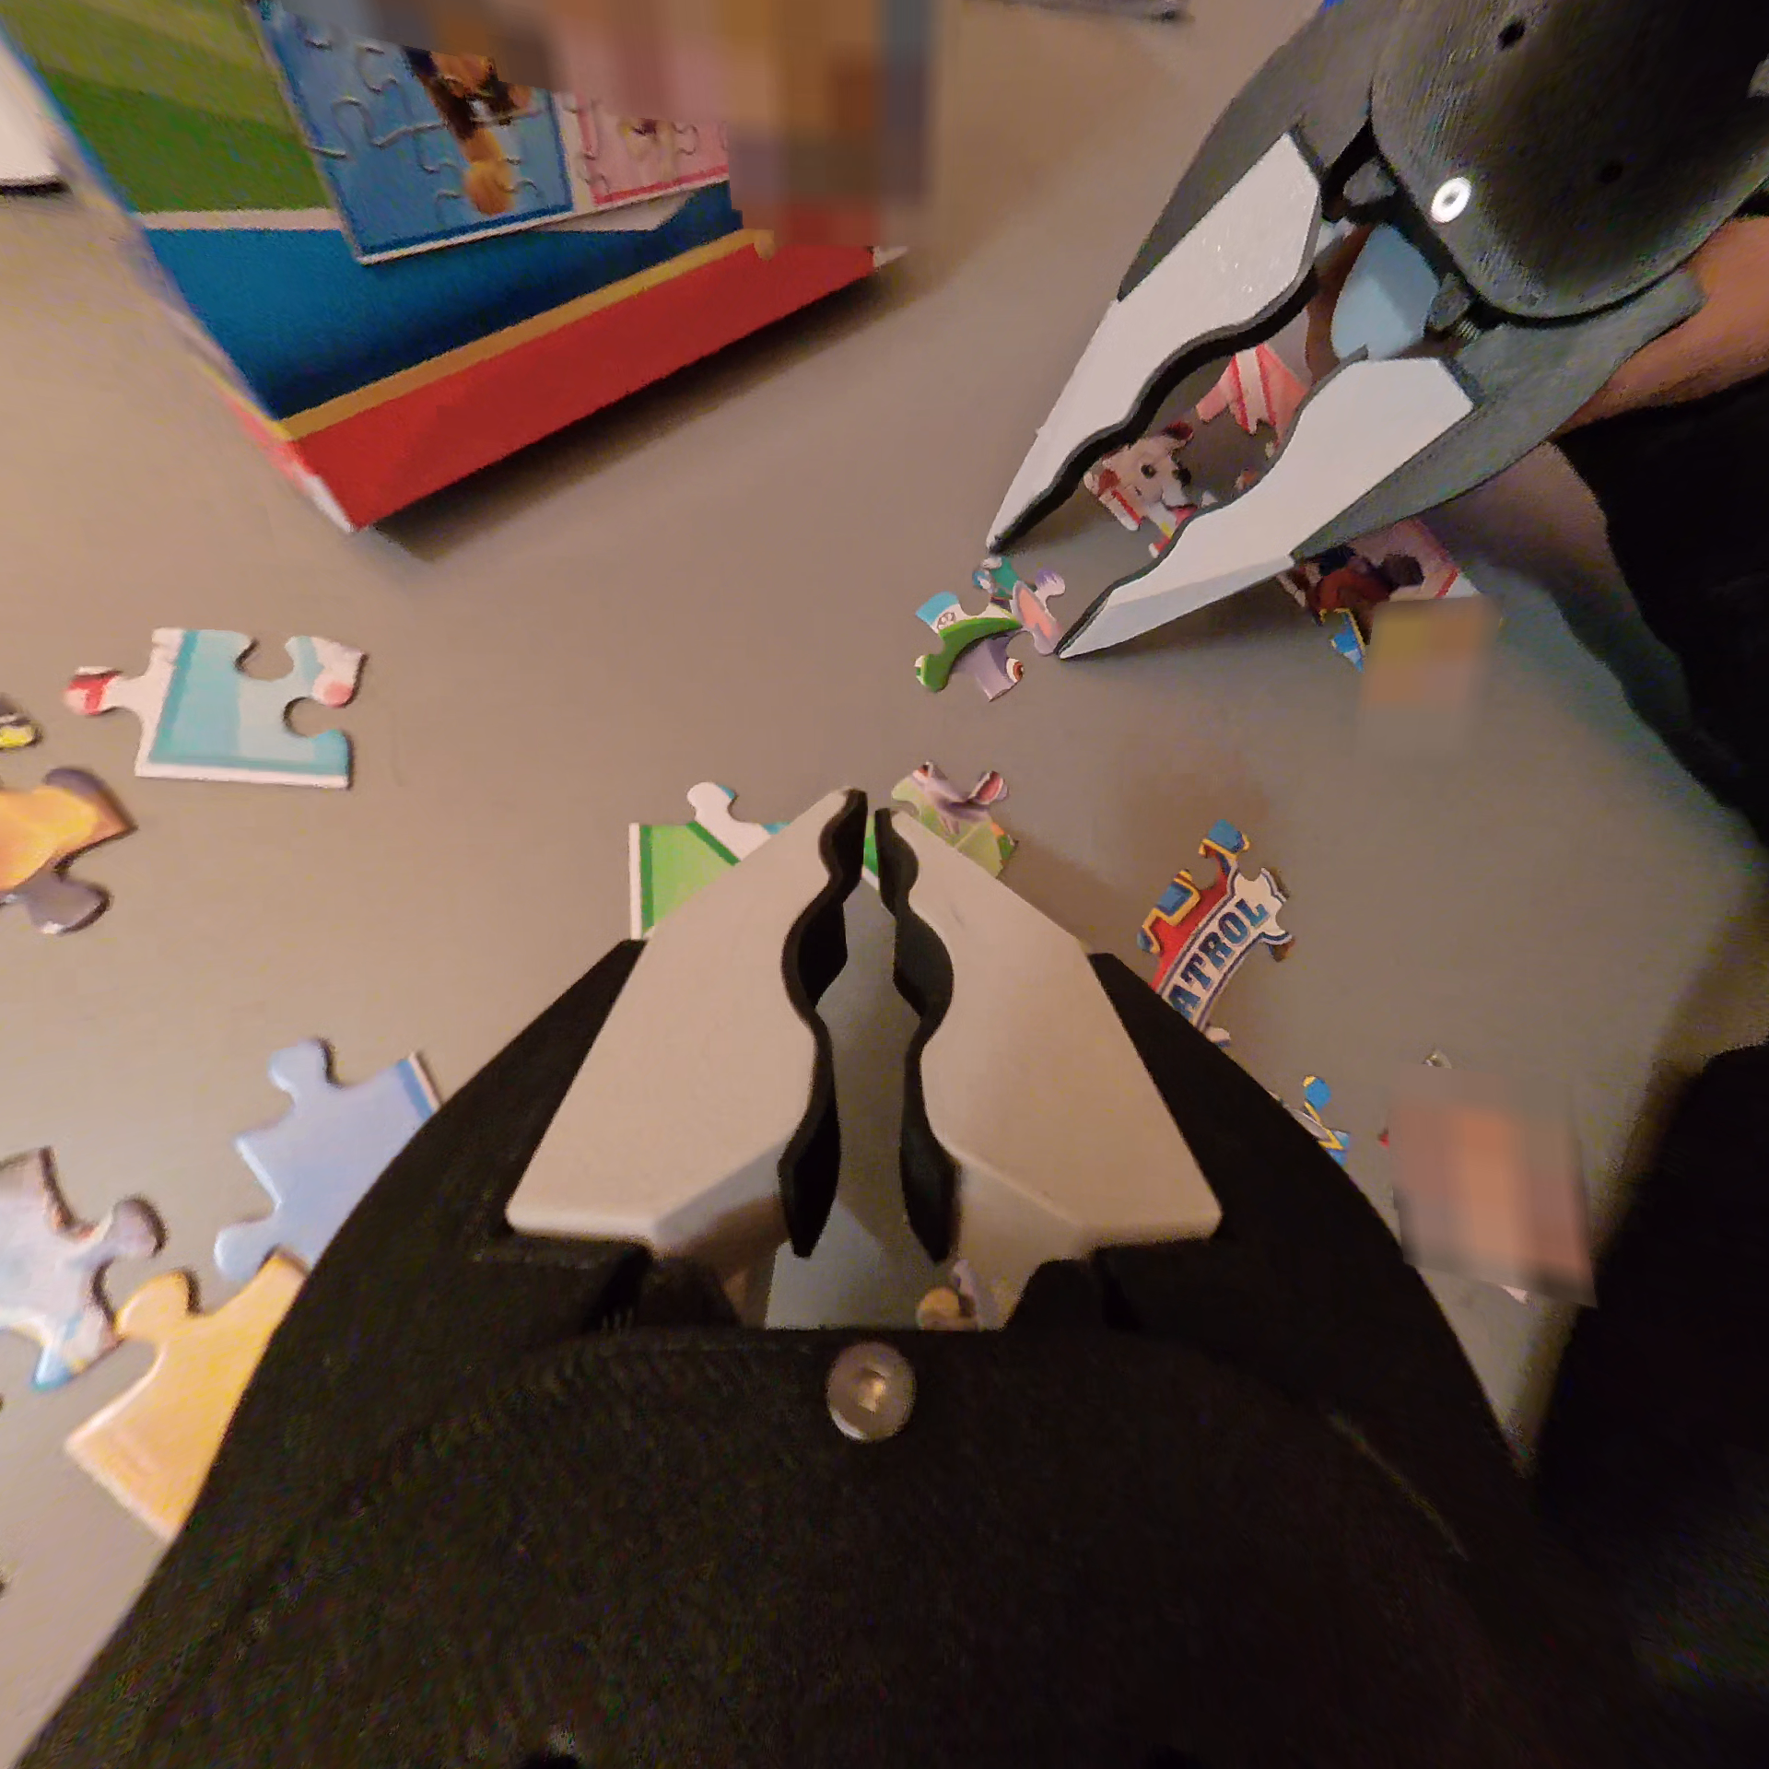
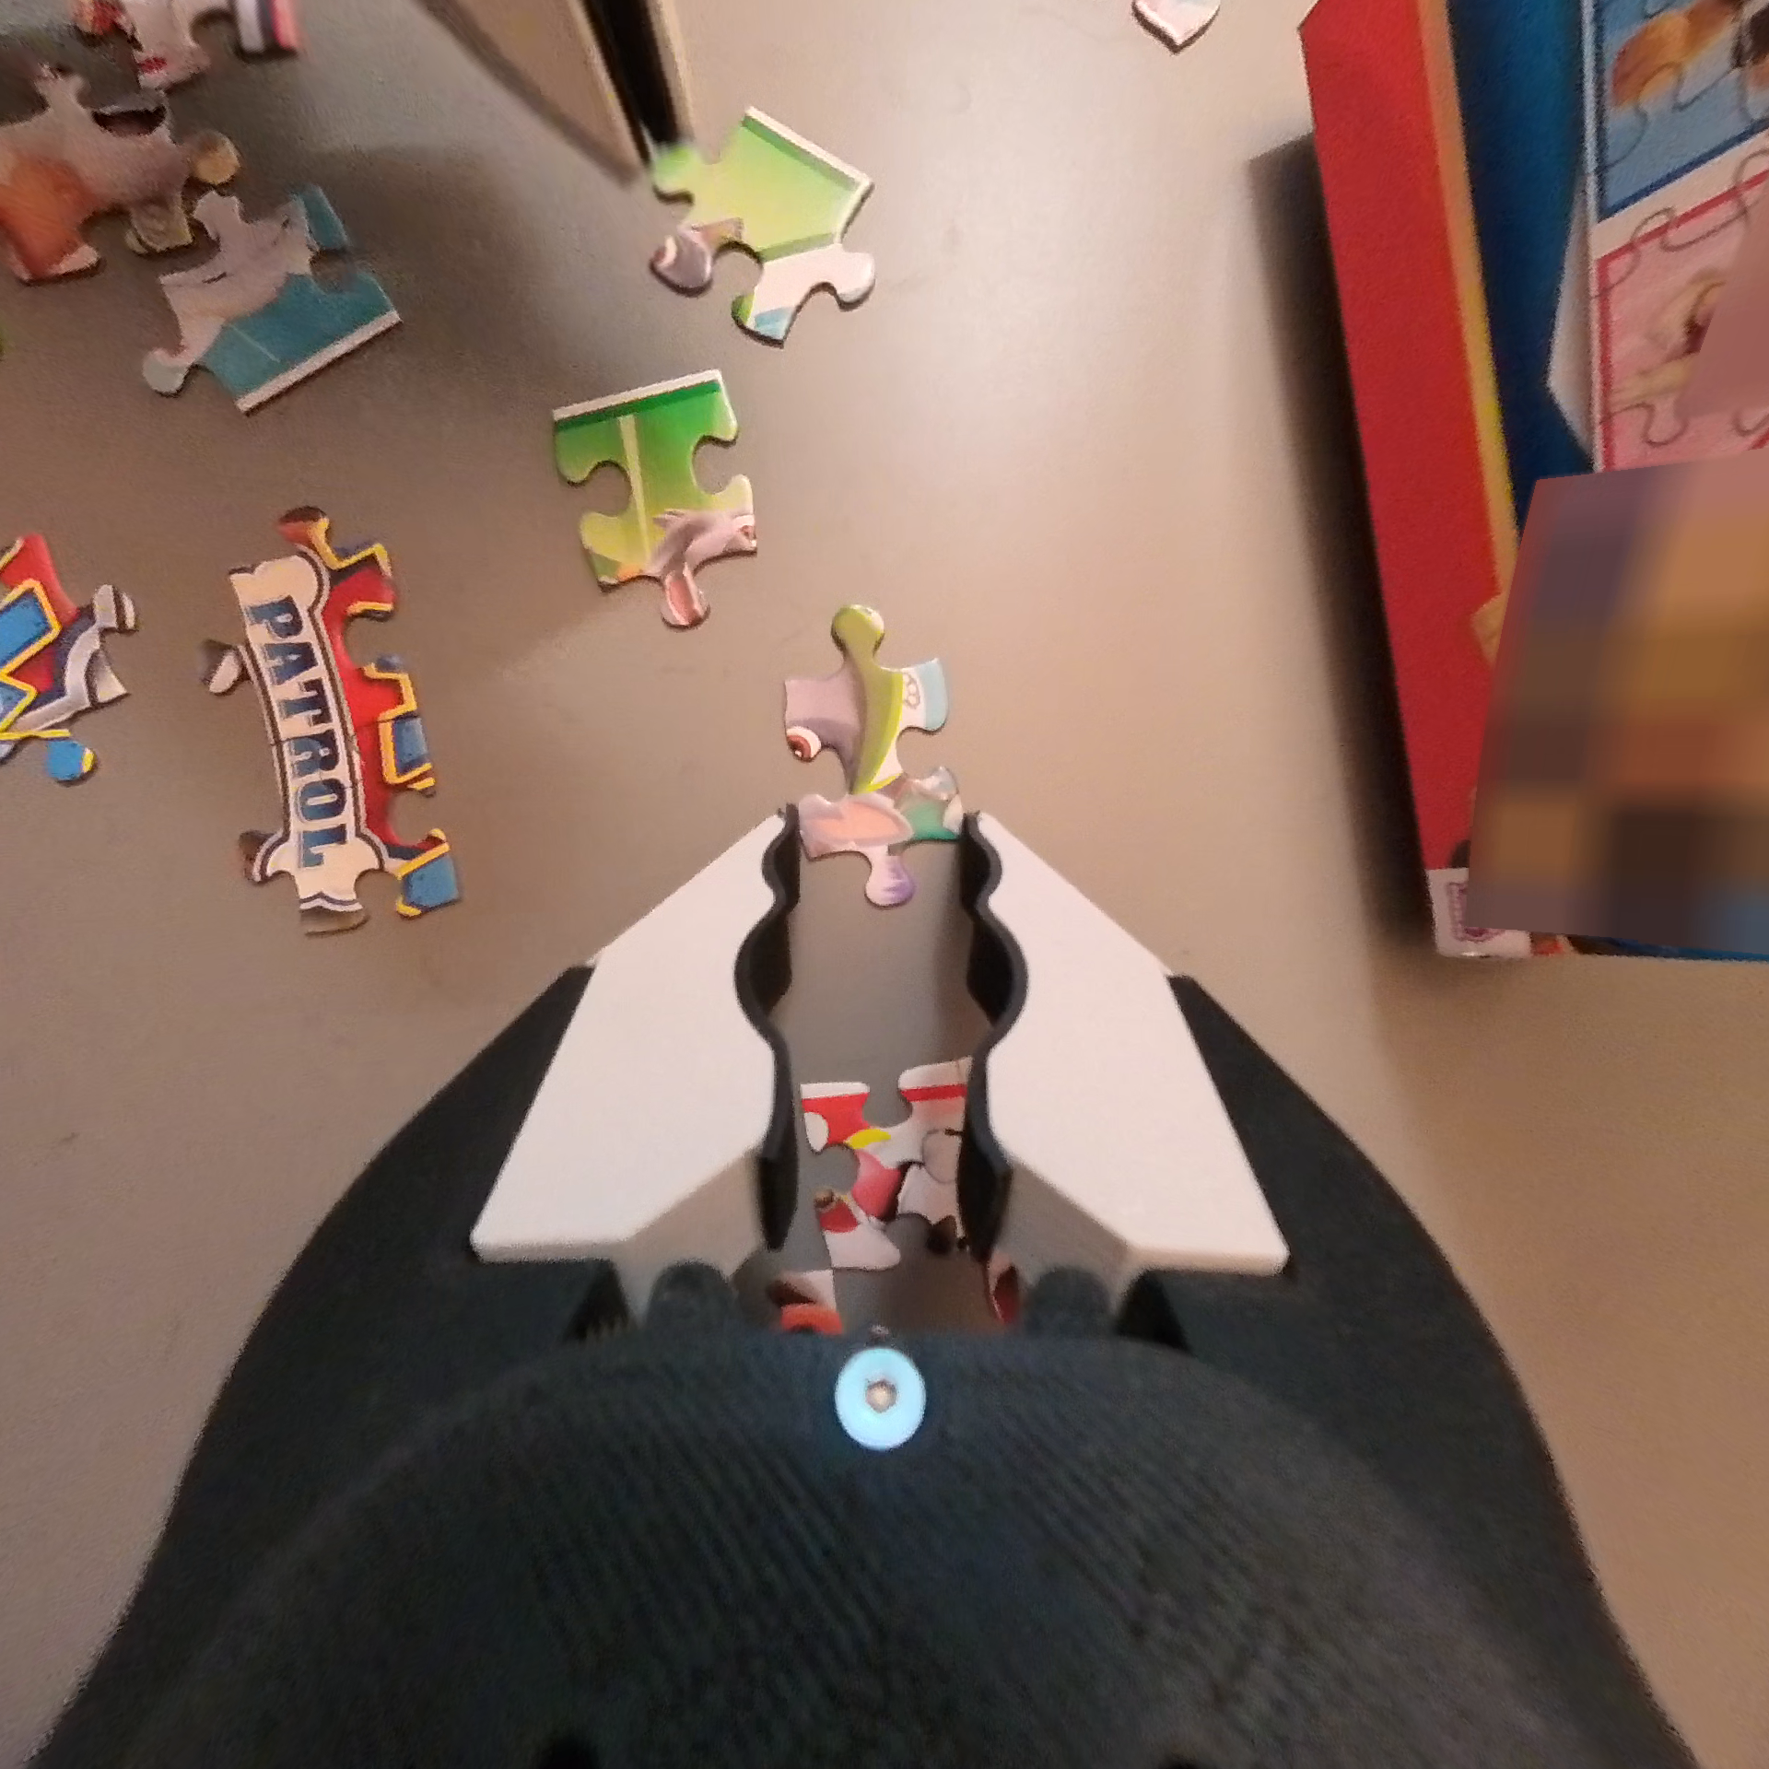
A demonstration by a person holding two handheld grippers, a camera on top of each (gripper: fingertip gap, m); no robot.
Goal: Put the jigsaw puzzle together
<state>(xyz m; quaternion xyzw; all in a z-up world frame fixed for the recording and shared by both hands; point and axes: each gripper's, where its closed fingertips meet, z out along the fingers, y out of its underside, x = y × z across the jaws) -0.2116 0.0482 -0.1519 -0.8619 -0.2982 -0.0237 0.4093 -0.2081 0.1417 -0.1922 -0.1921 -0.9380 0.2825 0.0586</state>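
- Pinching a pastel pink-and-purple cardboard jigsaw piece lying flat just left of the red-and-blue cardboard puzzle box, the right gripper stands part-open, with a pad against each edge
- It is interlocked with a green-and-purple piece, and such a thin edge grip could slip or part the joint
- Left gripper: closed tight on nothing, farther from the box
- Count: two grippers, one box, roughly eleven pieces

Bright cartoon puzzle colours on a grey table

The box shows red, blue, green and a yellow stripe; one puzzle piece is red, blue, yellow-edged with a white band; another piece is green; both grippers have white fingers with black pads.
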